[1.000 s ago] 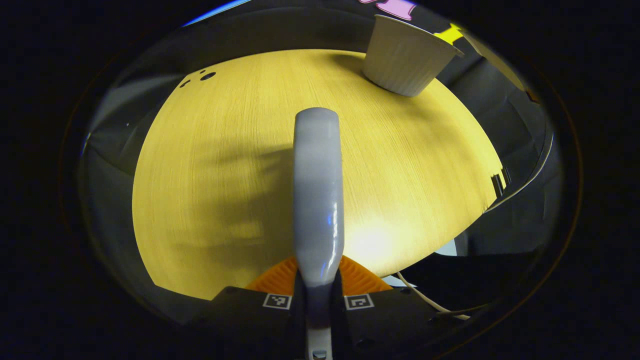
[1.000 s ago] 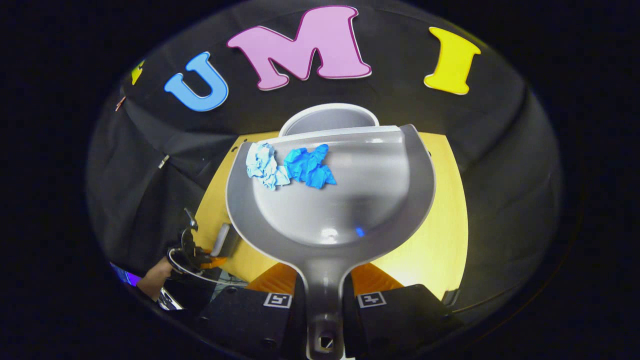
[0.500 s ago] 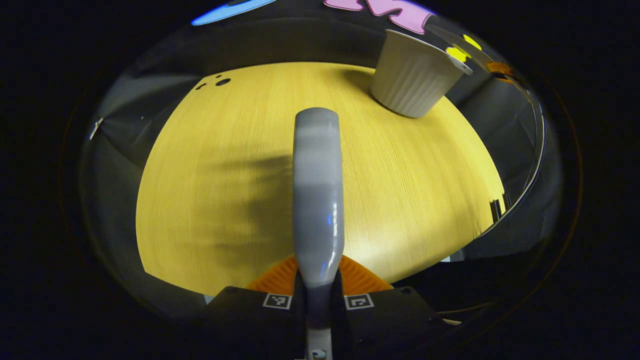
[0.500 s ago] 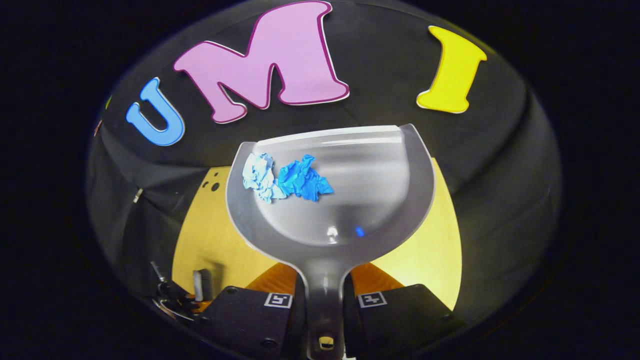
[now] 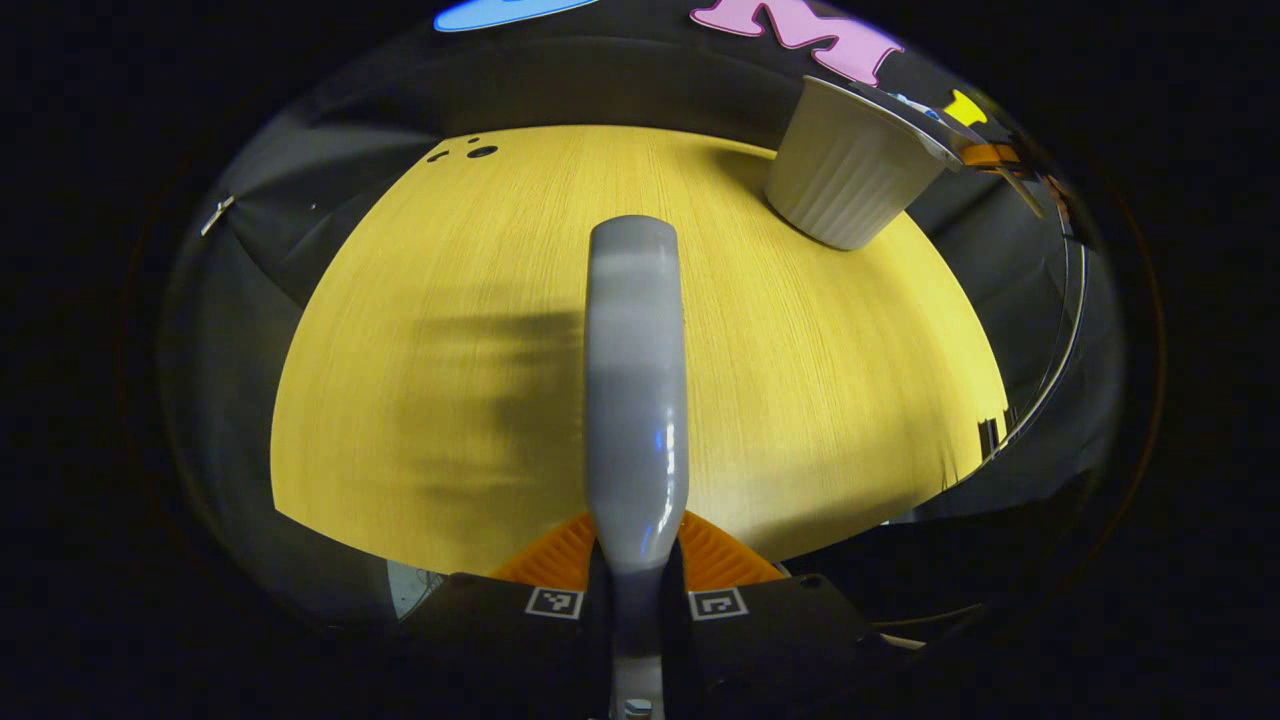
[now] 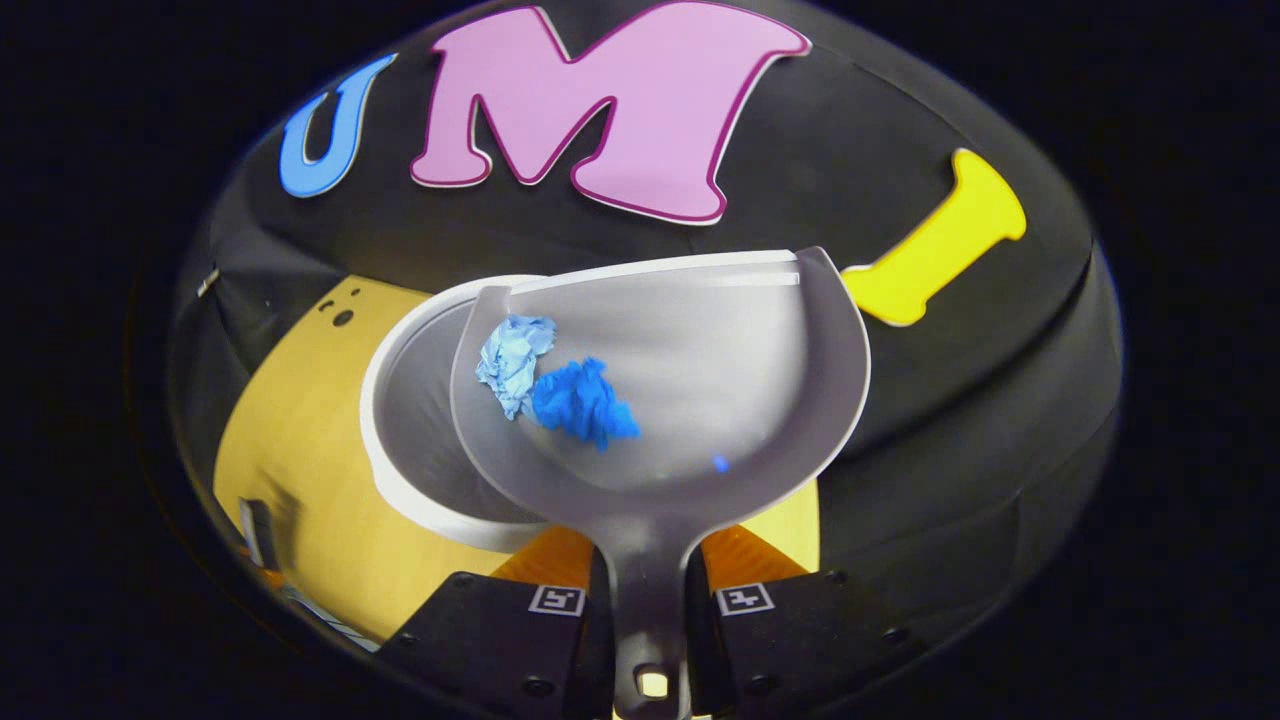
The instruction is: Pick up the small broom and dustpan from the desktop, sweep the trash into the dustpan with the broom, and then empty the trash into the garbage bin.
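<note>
Right gripper, fingers clamped on the dustpan handle, holds the pan over the open garbage bin; two crumpled trash scraps lie inside the pan. Left gripper pinches the broom handle above the desktop, the bin far right.

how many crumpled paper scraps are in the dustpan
2: a pale blue paper scrap at the left of the dustpan, and a darker blue paper scrap touching it, just right and nearer the handle. None looks hidden.
</note>
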Available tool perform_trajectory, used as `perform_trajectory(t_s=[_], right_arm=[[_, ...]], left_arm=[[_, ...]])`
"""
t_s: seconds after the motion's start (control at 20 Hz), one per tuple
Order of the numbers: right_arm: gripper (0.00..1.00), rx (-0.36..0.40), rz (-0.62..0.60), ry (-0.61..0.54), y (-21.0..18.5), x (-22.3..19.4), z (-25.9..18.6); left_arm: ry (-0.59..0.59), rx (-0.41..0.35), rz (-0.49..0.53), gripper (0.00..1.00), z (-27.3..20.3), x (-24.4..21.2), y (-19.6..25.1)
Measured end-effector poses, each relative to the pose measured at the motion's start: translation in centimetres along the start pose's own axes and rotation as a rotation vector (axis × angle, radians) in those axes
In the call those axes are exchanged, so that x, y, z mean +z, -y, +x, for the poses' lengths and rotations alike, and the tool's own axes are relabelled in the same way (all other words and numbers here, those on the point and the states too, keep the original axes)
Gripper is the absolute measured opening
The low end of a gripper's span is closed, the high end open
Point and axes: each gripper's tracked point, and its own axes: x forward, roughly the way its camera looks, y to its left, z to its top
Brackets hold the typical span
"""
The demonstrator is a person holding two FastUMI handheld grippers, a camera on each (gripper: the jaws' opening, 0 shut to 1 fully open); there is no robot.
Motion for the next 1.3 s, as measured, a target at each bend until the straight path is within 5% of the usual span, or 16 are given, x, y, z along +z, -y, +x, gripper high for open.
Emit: perform_trajectory(t_s=[0.5, 0.65, 1.3], right_arm=[[0.33, -0.317, -0.344, 0.107, 2.3, 1.2, 0.3], [0.32, -0.410, -0.448, 0.109, 2.9, 1.4, 0.2], [0.32, -0.612, -0.825, 0.176, 4.4, 3.5, -1.3]], left_arm=[[-0.018, -0.003, -0.042, 0.21, 0.1, 0.0, 0.6], [-0.025, -0.004, -0.054, 0.27, -0.1, 0.1, 0.7], [-0.032, 0.024, -0.044, 0.24, 0.0, 0.2, 0.7]])
